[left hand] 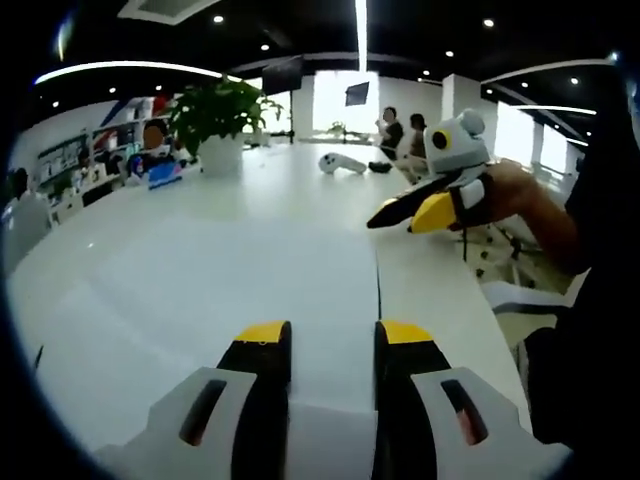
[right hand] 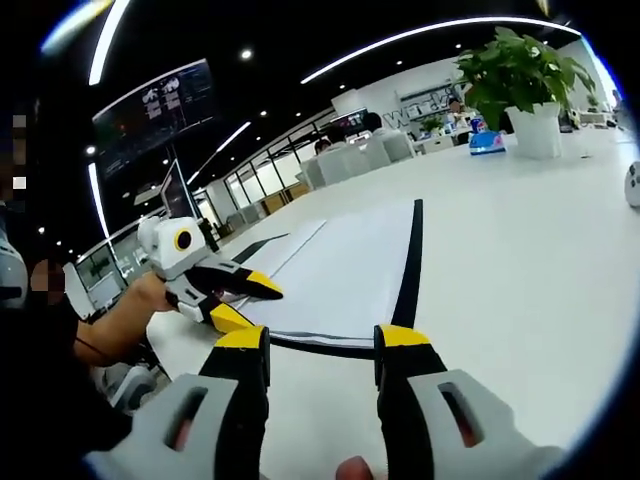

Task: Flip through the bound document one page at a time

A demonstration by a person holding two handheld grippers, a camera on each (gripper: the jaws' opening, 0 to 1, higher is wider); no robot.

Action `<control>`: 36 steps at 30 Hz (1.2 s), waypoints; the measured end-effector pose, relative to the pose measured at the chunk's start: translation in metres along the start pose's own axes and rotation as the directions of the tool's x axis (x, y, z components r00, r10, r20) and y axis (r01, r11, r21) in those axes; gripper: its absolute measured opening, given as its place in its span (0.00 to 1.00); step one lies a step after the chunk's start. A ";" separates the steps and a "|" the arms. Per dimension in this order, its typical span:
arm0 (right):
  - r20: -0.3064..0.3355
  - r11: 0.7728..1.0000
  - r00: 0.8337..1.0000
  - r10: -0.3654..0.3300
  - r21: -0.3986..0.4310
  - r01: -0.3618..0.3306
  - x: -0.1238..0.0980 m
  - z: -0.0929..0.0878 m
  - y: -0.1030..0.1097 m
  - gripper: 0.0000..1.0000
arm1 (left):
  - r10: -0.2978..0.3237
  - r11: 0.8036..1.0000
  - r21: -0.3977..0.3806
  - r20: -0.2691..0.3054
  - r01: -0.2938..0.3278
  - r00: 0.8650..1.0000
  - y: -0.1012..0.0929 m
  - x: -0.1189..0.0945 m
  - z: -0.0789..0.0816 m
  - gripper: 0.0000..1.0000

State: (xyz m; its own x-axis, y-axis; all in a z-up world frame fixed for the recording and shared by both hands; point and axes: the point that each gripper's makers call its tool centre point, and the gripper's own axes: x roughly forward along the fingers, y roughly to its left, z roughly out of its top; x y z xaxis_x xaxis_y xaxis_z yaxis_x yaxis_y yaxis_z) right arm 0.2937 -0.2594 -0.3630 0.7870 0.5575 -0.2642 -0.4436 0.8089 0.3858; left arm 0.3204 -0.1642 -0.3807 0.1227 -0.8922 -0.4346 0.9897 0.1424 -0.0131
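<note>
The bound document point(right hand: 345, 275) lies flat on the white table point(right hand: 520, 260), its dark spine edge point(right hand: 412, 265) running away from the right gripper view, white pages spread to the left of it. In the left gripper view the same dark spine point(left hand: 378, 290) shows as a thin line between the jaws.

The left hand-held gripper point(right hand: 245, 300) hovers at the document's near left corner — jaws parted, nothing between them; in its own view point(left hand: 334, 335) its jaws likewise stand apart. The right hand-held gripper point(right hand: 318, 340) is spread wide over the document's near edge, holding nothing — it also shows raised above the table point(left hand: 420, 212).

A potted plant point(right hand: 520, 80) stands farther back, and people sit at the table's far end point(left hand: 400, 135).
</note>
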 end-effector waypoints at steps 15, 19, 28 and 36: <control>0.027 1.000 1.000 -0.006 0.026 0.005 -0.002 0.005 0.000 0.42 | -0.048 0.993 -0.109 0.052 0.054 0.997 0.015 0.000 0.001 0.32; 0.028 0.999 1.000 0.004 0.044 -0.005 0.001 0.004 0.001 0.41 | -0.049 0.993 -0.107 0.053 0.055 0.997 0.017 0.000 0.001 0.32; 0.056 0.996 0.998 -0.004 0.090 -0.001 0.017 0.011 -0.003 0.35 | -0.044 0.994 -0.095 0.052 0.049 0.998 0.010 -0.001 0.001 0.32; 0.102 0.984 0.995 -0.006 0.175 -0.012 0.032 0.020 -0.007 0.26 | -0.024 0.997 -0.070 0.039 0.027 0.999 0.000 -0.002 0.001 0.33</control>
State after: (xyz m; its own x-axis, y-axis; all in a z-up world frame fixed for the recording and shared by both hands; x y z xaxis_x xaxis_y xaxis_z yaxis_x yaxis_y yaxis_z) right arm 0.3308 -0.2513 -0.3564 0.8292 0.5308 -0.1752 -0.3710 0.7570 0.5378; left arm 0.3206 -0.1630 -0.3787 0.1014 -0.9114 -0.3987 0.9851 0.1478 -0.0875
